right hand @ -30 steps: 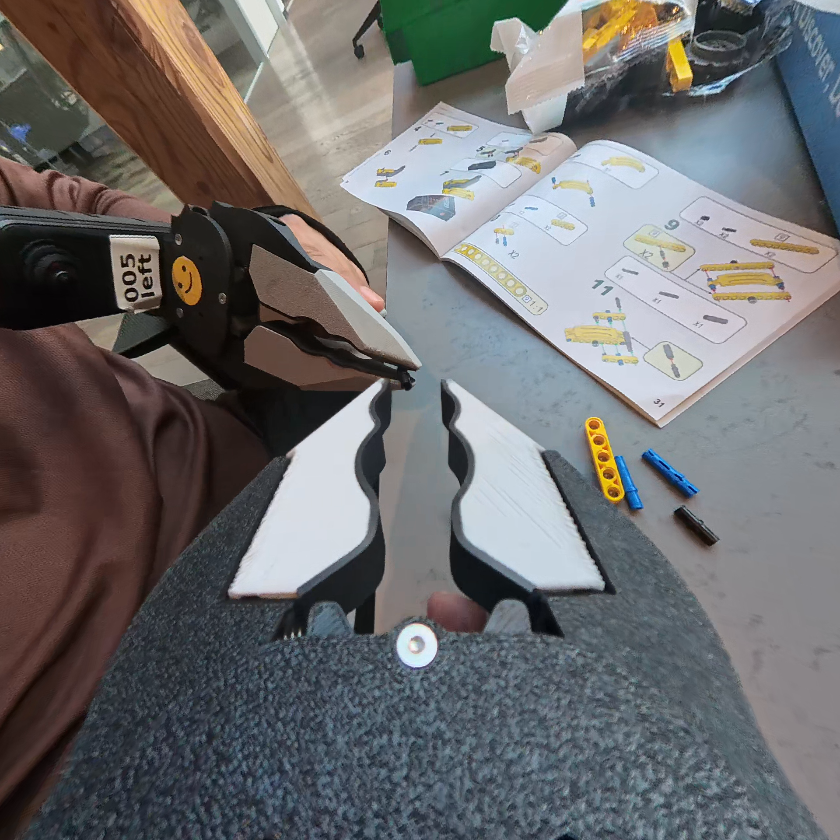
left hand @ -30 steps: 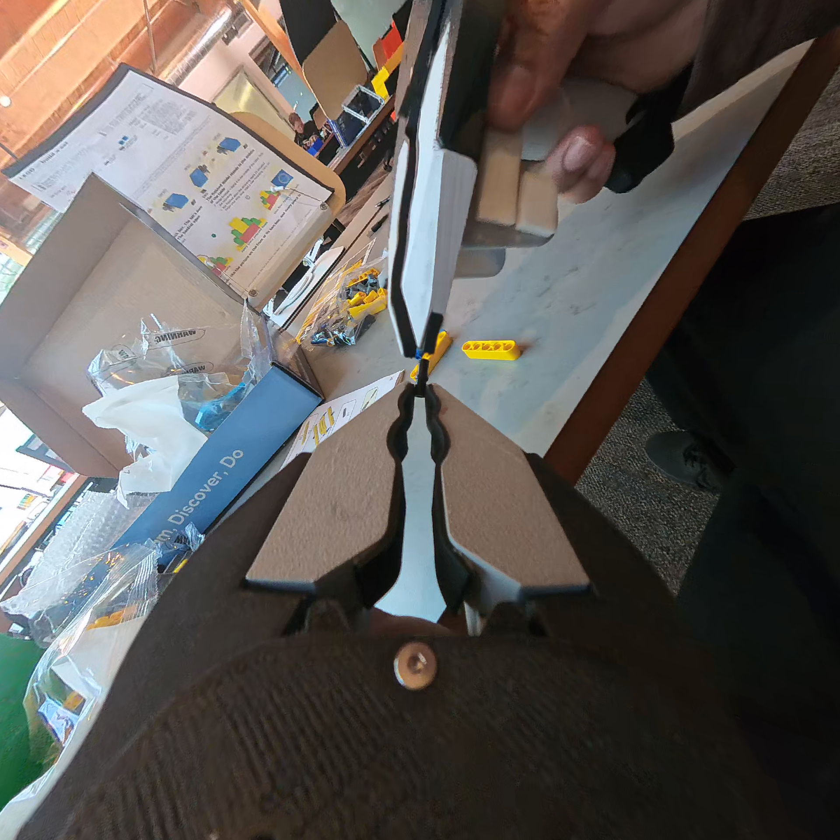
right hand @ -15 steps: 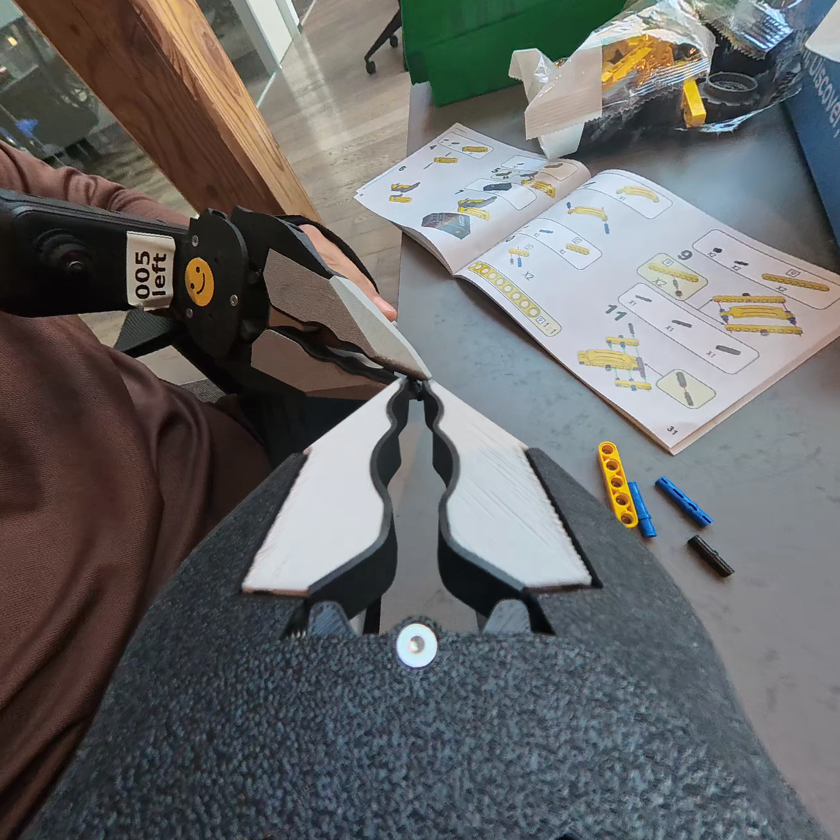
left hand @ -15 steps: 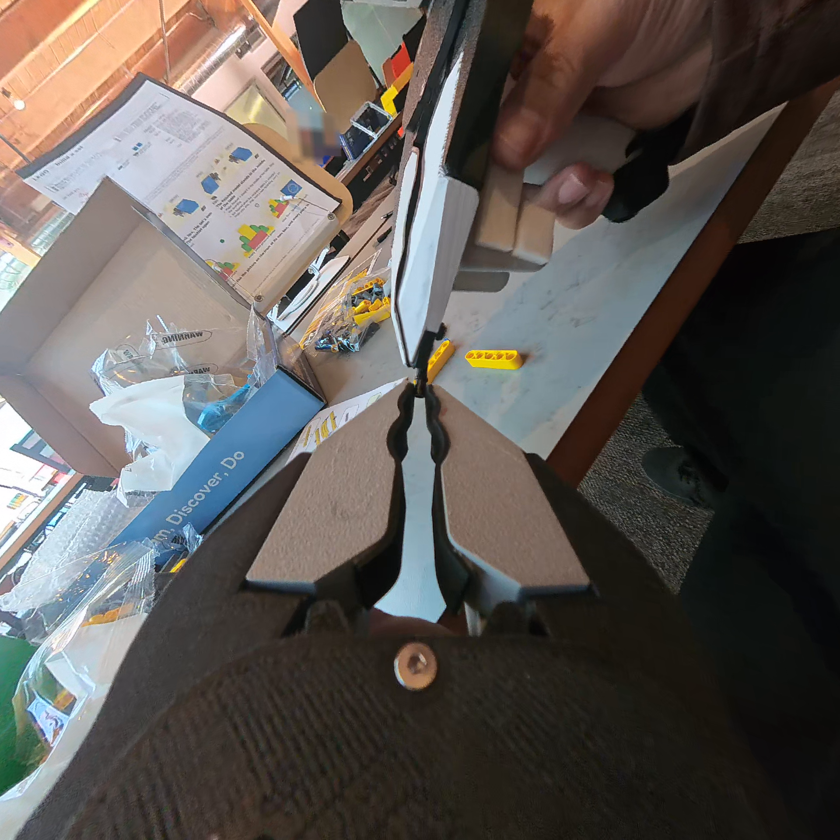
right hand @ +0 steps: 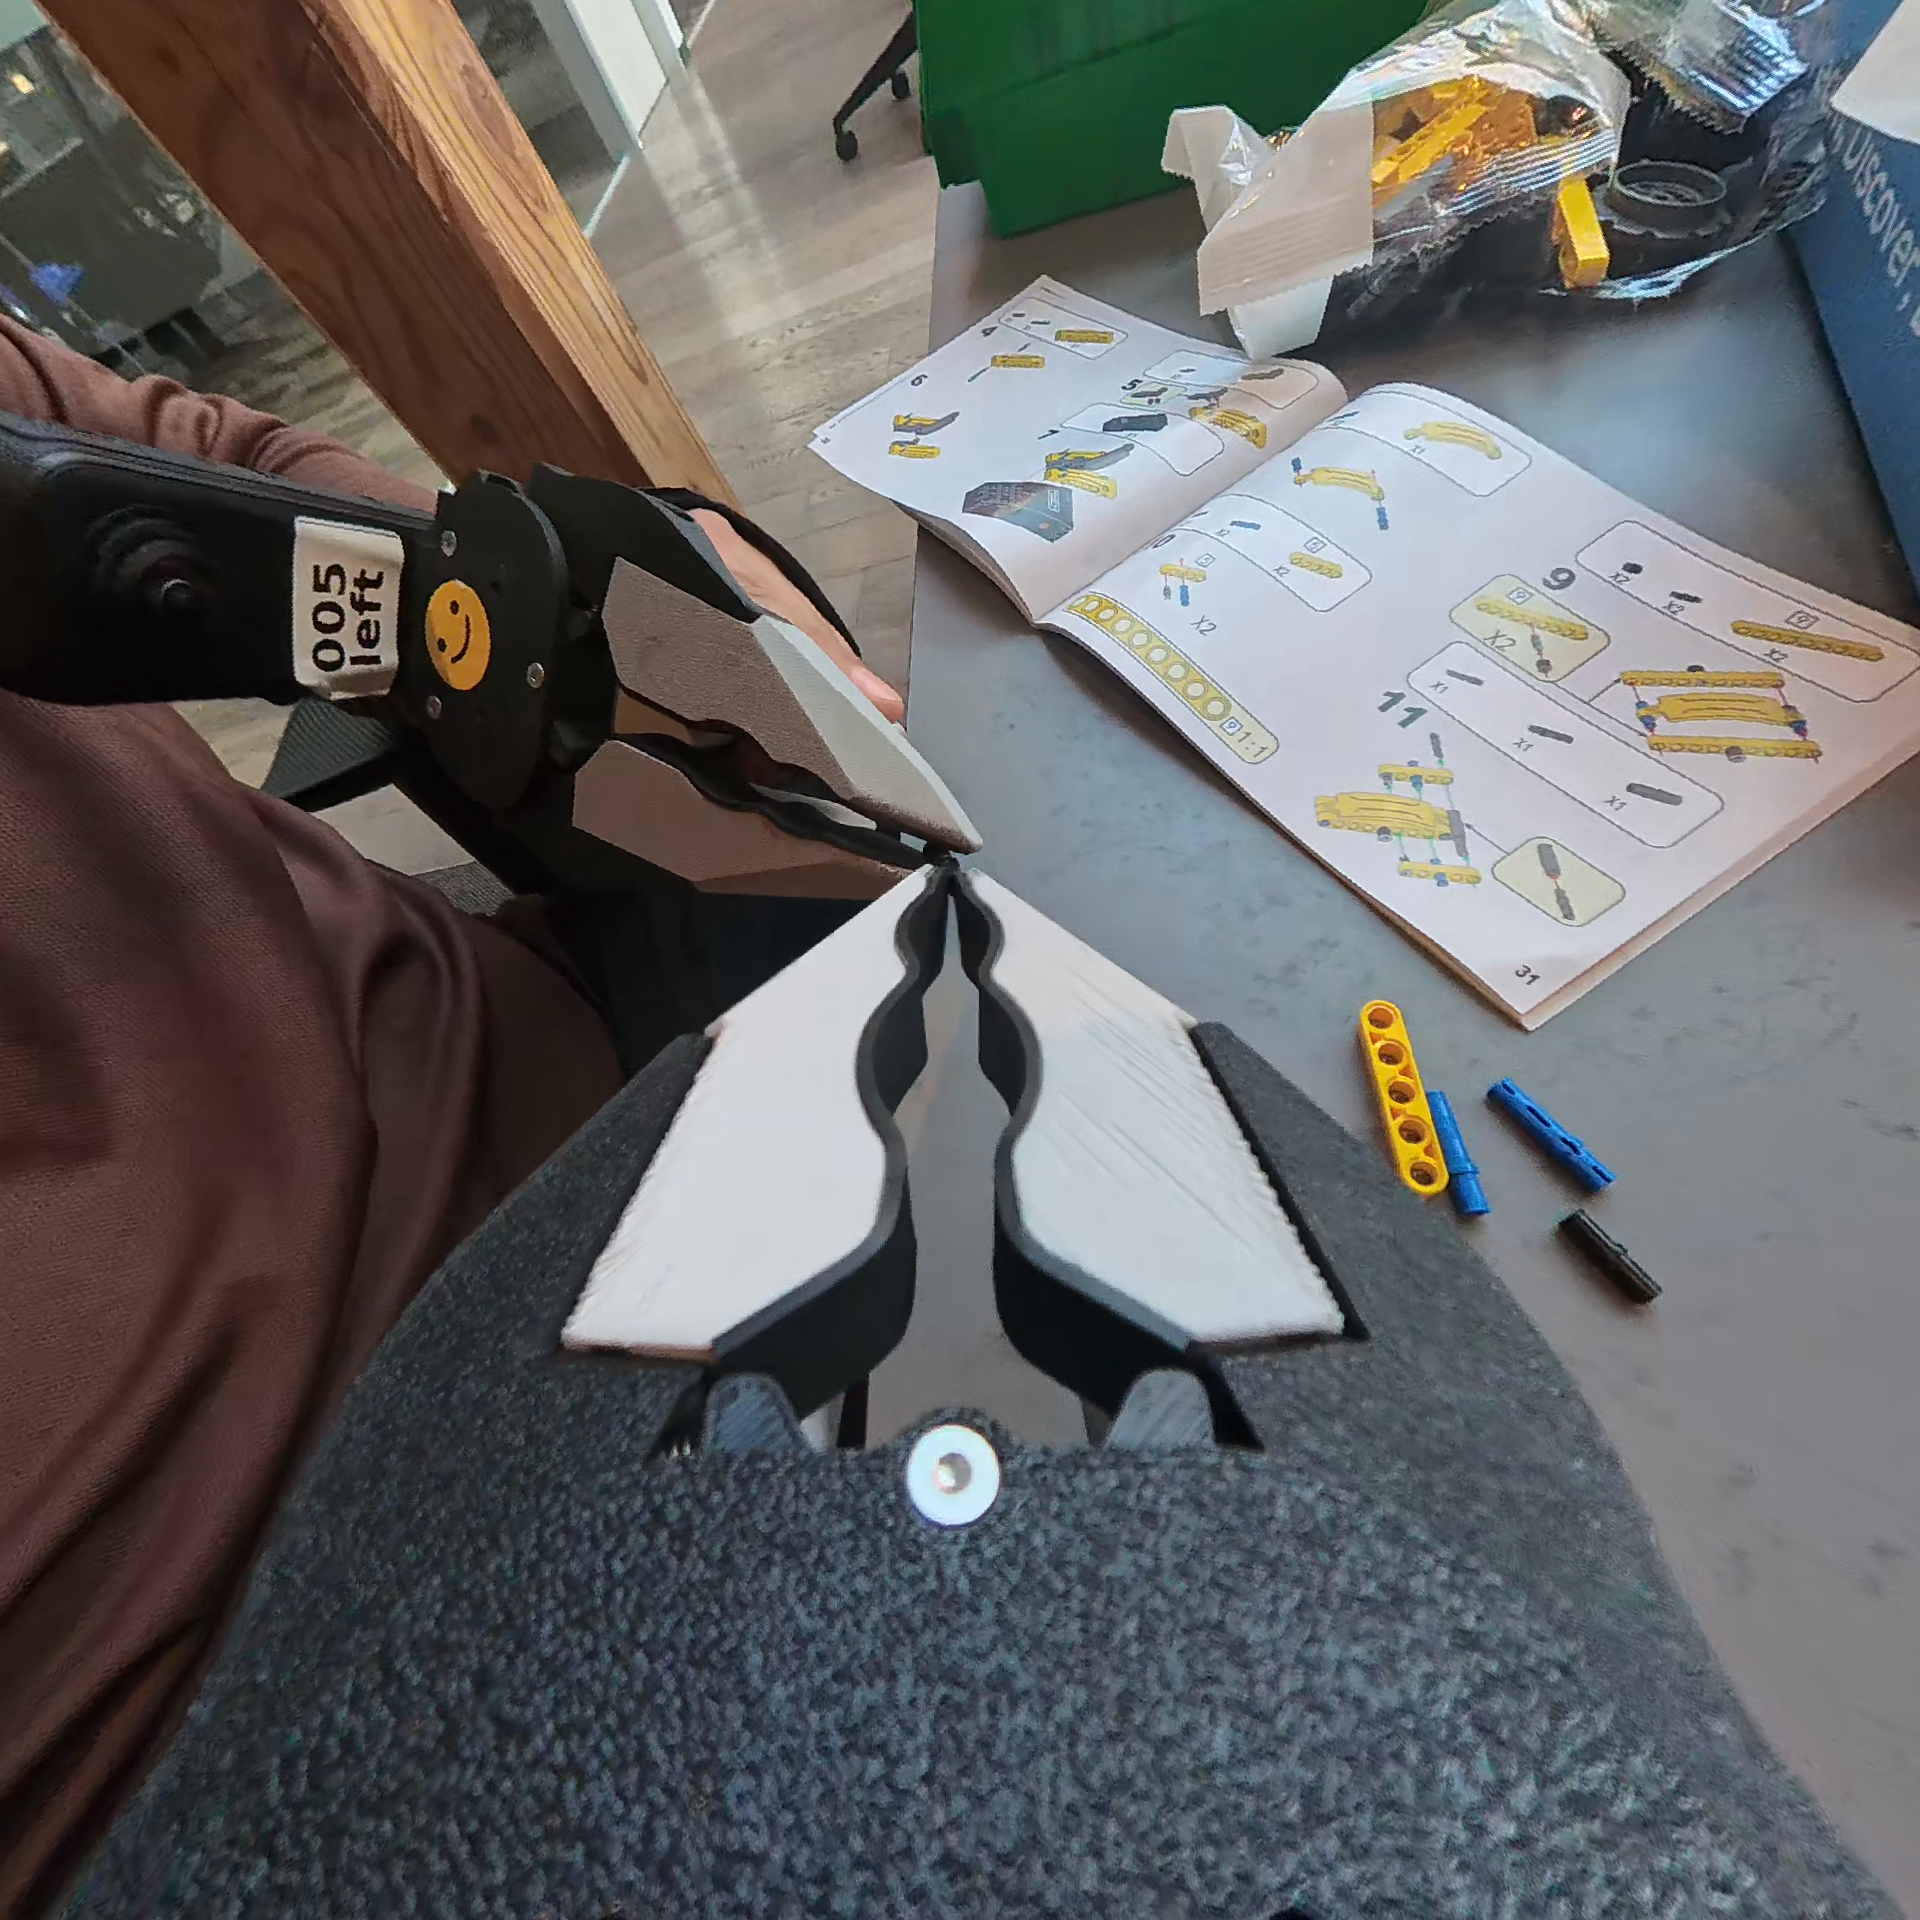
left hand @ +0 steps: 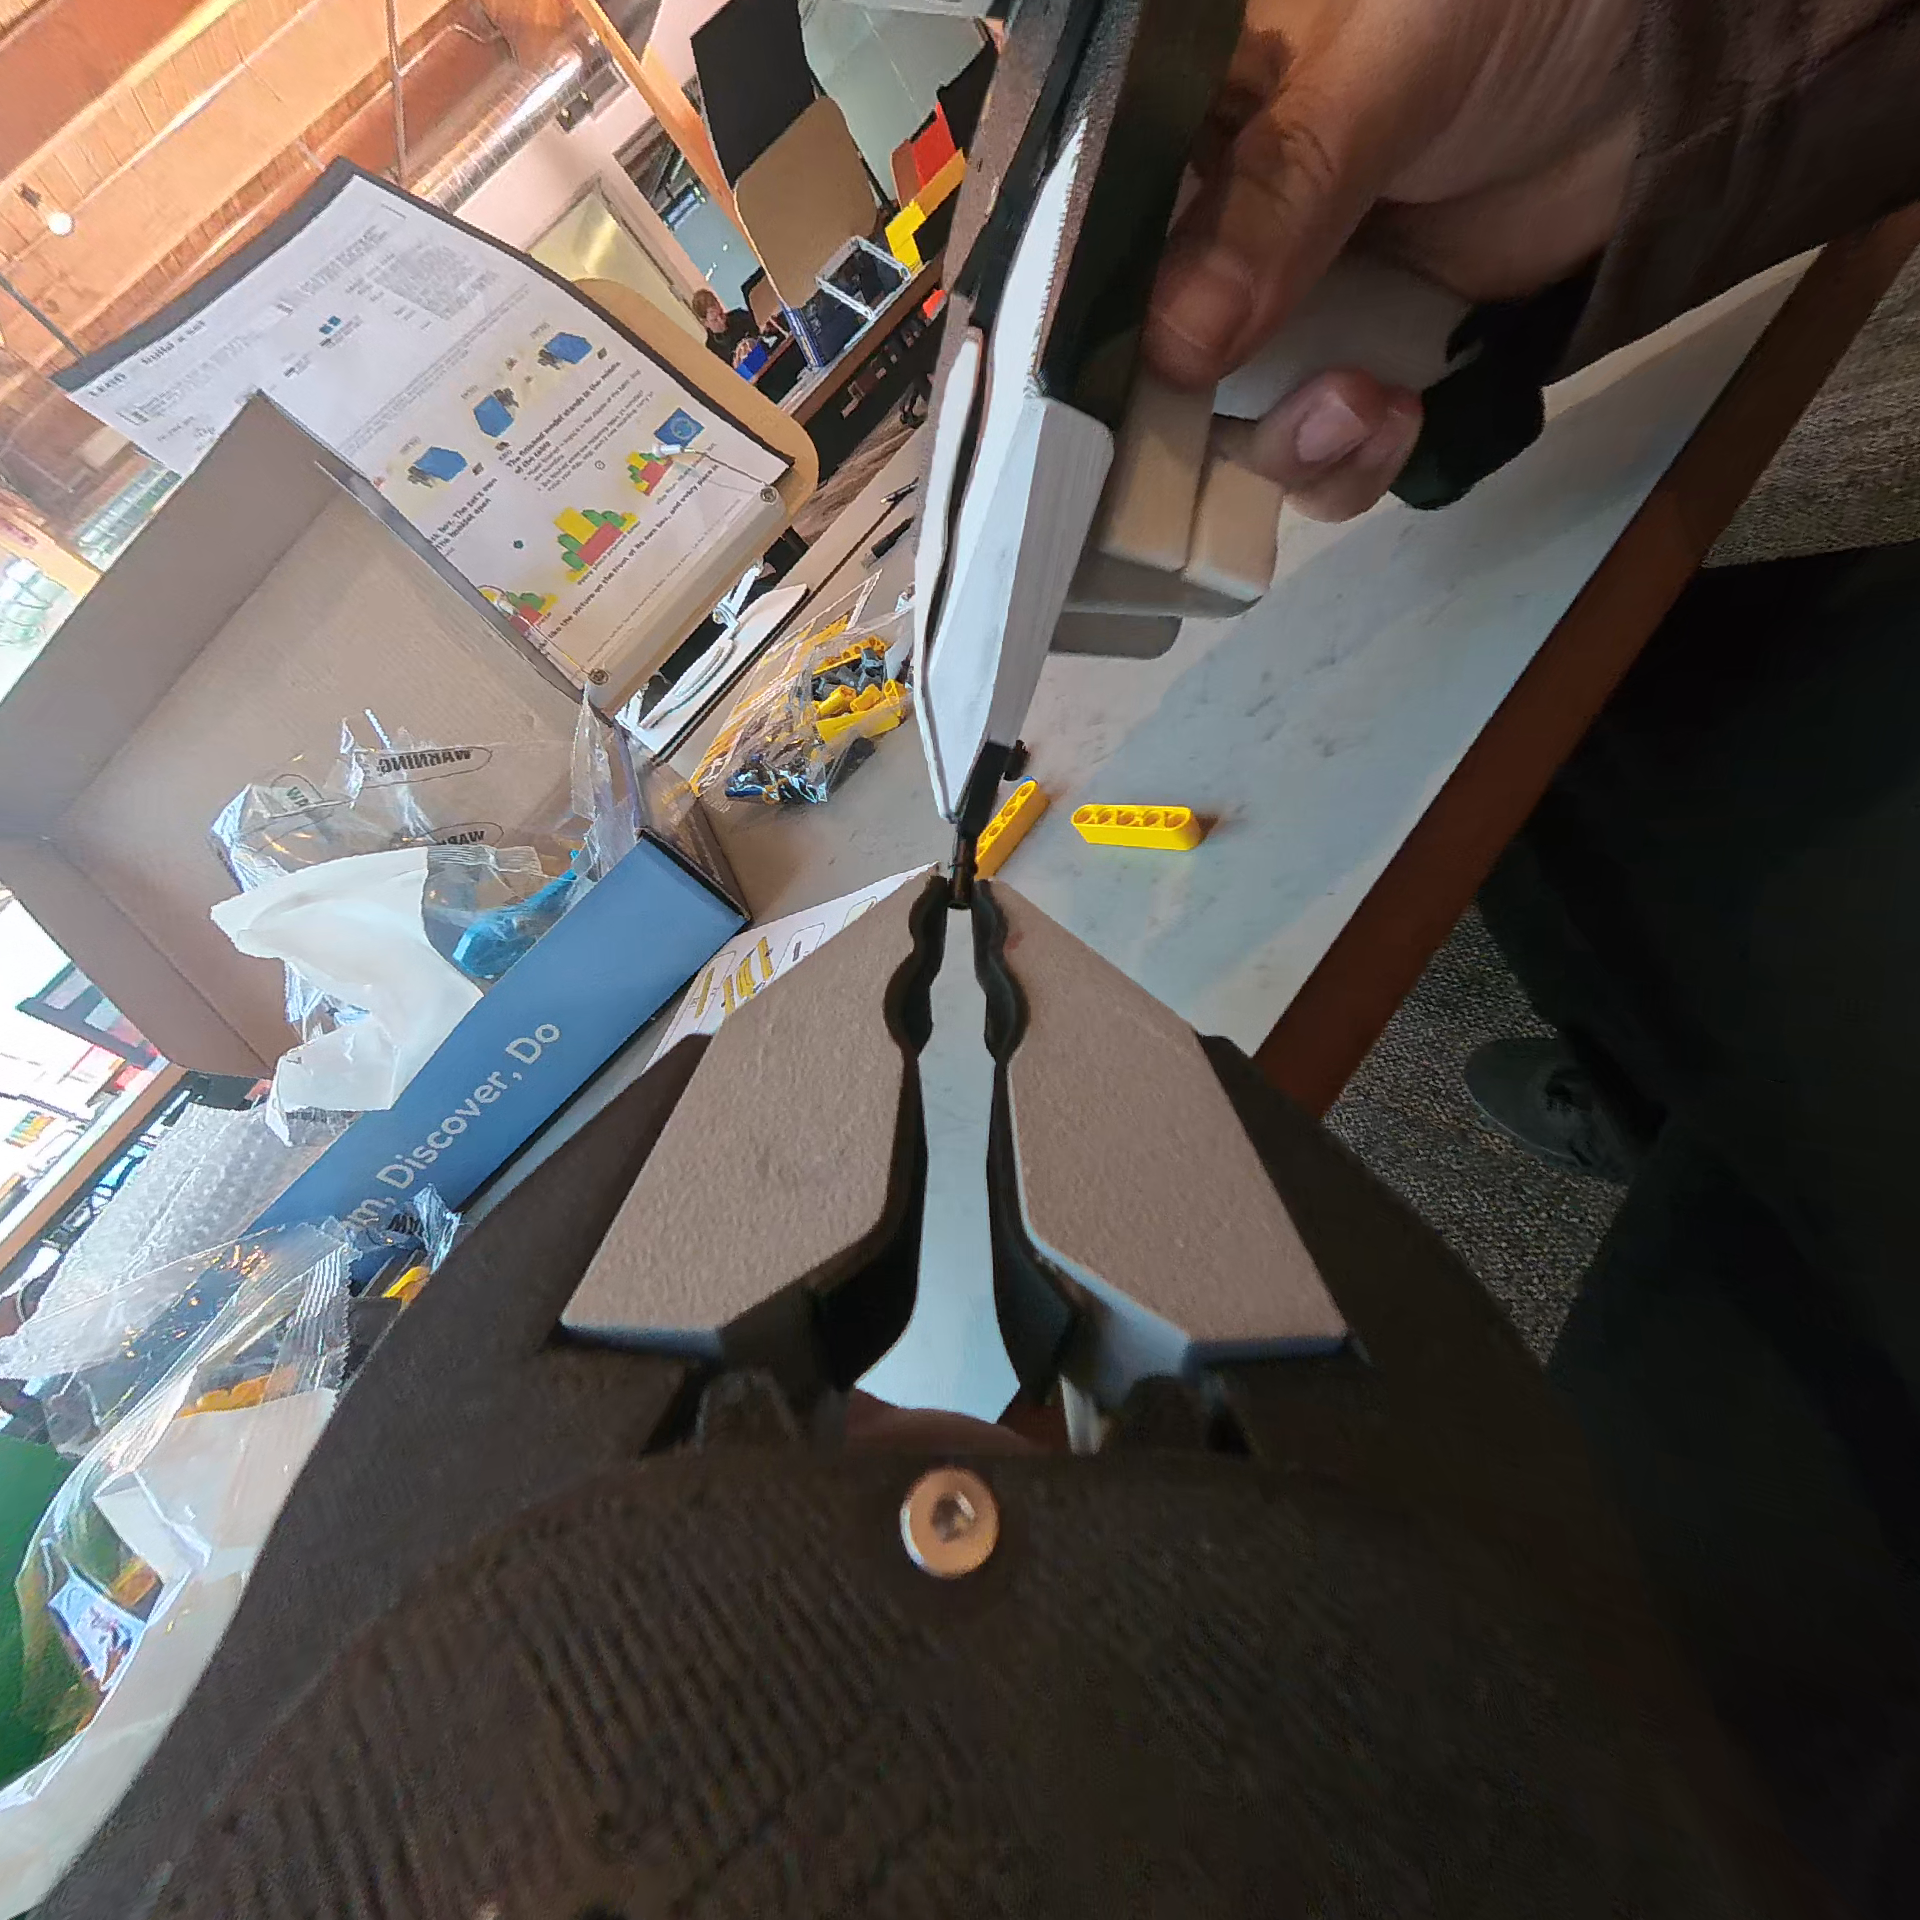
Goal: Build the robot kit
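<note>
My left gripper (left hand: pixel 961 885) is shut on a small black pin (left hand: pixel 975 831) that sticks out past its tips. My right gripper (right hand: pixel 948 875) is shut tip to tip against the left one, closed on the same pin, which shows only as a dark speck (right hand: pixel 943 860) there. In the left wrist view the right gripper (left hand: pixel 964 805) comes down from above, held by a hand (left hand: pixel 1299 312). In the right wrist view the left gripper (right hand: pixel 940 850) reaches in from the left. Both meet just above the grey table's (right hand: pixel 1143 883) near edge.
A yellow five-hole beam (right hand: pixel 1401 1093), two blue pins (right hand: pixel 1457 1151) (right hand: pixel 1550 1135) and a black pin (right hand: pixel 1608 1255) lie beside an open instruction booklet (right hand: pixel 1403 623). Another yellow beam (left hand: pixel 1136 828), parts bags (right hand: pixel 1455 156) (left hand: pixel 821 717), an open box (left hand: pixel 260 623) and a wooden post (right hand: pixel 416 260) are around. My two grippers' fingertips are within a few centimetres of each other.
My right gripper has gone from open to shut, closing on the pin at the left gripper's tips. The left gripper has stayed shut and barely moved.
</note>
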`<state>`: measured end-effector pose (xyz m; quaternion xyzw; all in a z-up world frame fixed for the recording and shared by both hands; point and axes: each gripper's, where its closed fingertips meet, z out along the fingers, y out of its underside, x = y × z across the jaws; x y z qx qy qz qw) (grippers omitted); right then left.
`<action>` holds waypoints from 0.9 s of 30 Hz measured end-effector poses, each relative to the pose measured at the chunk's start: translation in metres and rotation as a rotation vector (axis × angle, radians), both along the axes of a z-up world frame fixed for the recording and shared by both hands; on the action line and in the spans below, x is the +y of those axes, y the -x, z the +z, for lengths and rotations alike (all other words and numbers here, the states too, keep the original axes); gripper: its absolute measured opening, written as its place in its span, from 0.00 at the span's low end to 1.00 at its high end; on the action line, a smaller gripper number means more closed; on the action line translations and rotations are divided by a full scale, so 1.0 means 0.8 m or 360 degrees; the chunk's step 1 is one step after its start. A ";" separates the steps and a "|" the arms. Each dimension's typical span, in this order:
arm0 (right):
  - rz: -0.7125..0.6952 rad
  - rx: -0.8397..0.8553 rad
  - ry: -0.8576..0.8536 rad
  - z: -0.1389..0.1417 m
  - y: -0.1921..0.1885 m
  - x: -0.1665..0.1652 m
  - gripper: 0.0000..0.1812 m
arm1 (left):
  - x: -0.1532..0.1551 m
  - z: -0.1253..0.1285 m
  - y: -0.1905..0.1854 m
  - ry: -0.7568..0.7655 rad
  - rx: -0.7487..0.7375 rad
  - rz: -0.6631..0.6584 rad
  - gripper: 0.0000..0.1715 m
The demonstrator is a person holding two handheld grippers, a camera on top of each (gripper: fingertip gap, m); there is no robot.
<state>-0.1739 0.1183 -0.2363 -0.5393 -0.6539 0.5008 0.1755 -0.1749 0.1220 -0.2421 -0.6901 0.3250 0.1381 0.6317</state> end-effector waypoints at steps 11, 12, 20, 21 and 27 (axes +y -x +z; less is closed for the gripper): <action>0.0025 0.0008 0.0087 0.003 0.001 -0.004 0.03 | 0.000 0.000 -0.004 -0.0008 0.0004 -0.0013 0.01; 0.0022 0.0006 0.0083 0.002 0.001 -0.004 0.02 | 0.000 0.001 -0.005 -0.0010 0.0003 -0.0018 0.01; 0.0012 -0.0021 0.0123 0.000 0.001 -0.001 0.05 | 0.000 0.001 -0.003 -0.0016 0.0000 -0.0003 0.01; 0.0010 -0.0022 0.0122 -0.002 0.001 -0.001 0.05 | 0.000 0.001 -0.004 -0.0009 -0.0005 -0.0004 0.01; 0.0010 -0.0017 0.0078 -0.002 0.004 -0.006 0.03 | 0.001 0.000 -0.003 0.0000 -0.0023 -0.0001 0.01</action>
